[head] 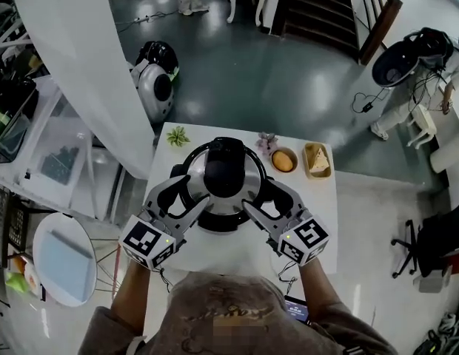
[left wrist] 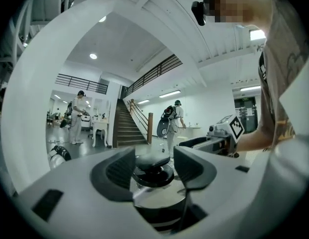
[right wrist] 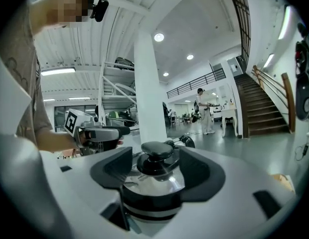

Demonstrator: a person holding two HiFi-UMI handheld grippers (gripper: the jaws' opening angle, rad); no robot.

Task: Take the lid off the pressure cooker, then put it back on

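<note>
– So, where was the lid at that moment?

– It sat on the pressure cooker (head: 224, 198), closed as far as I could judge, with its black knob (head: 224, 170) on top. The cooker stood in the middle of the white table (head: 233, 251).

– And your jaws?

– Both pairs stood wide apart and held nothing. My left gripper (head: 191, 189) was at the near-left side of the cooker, my right gripper (head: 261, 198) at the near-right side. In each gripper view the knob showed in the gap between the pads, but beyond them and not touched.

– How did you hold your hands?

– Low and almost level, both coming from the near side of the cooker and turned inward, so the two grippers aimed at the knob like a letter V. The marker cubes faced up towards me.

– What could have gone wrong from there?

– I think three things. If the pads had closed on the sloped steel of the lid (right wrist: 154, 180) and not on the knob, they would probably have slipped off. If one hand had lifted before the other, the lid might have tilted and jammed. And a push from the side could have slid the cooker towards the bowl (head: 283, 160) behind it.
</note>
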